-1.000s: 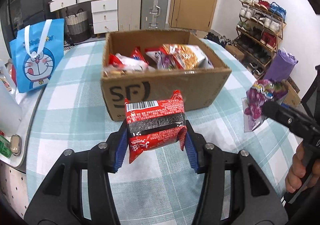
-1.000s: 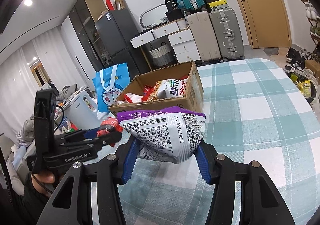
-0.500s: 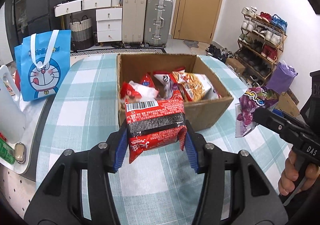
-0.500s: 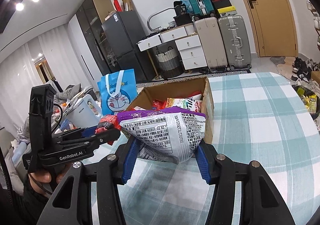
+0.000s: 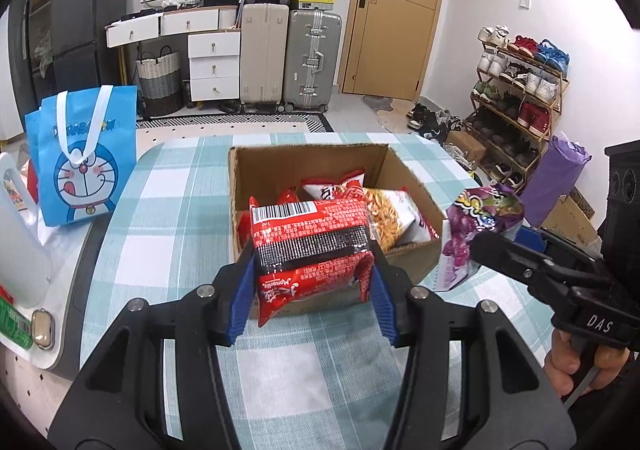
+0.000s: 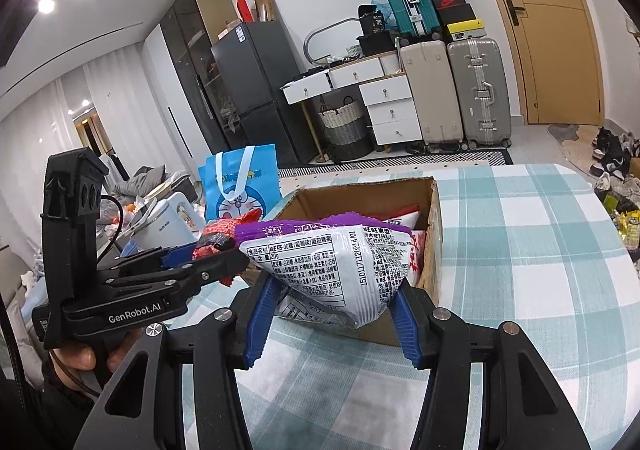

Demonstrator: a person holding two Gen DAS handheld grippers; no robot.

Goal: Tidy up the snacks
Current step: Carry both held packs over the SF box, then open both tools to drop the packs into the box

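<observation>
My right gripper (image 6: 332,310) clamps a purple snack bag (image 6: 332,270) before the cardboard box (image 6: 434,246); my left gripper (image 6: 224,256) grips a red packet (image 6: 222,236) alongside.

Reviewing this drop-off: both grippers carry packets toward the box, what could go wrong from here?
1. The left gripper and right gripper sit close together near the cardboard box; they might collide.
2. The box already holds snacks; the red packet or purple packet may land on top and spill out.

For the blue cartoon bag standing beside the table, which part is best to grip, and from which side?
Grip the white handle loop of the blue cartoon bag, coming from above. The bag stands upright and the loop lies against its front face, so pinch the strap near the top edge.
</observation>
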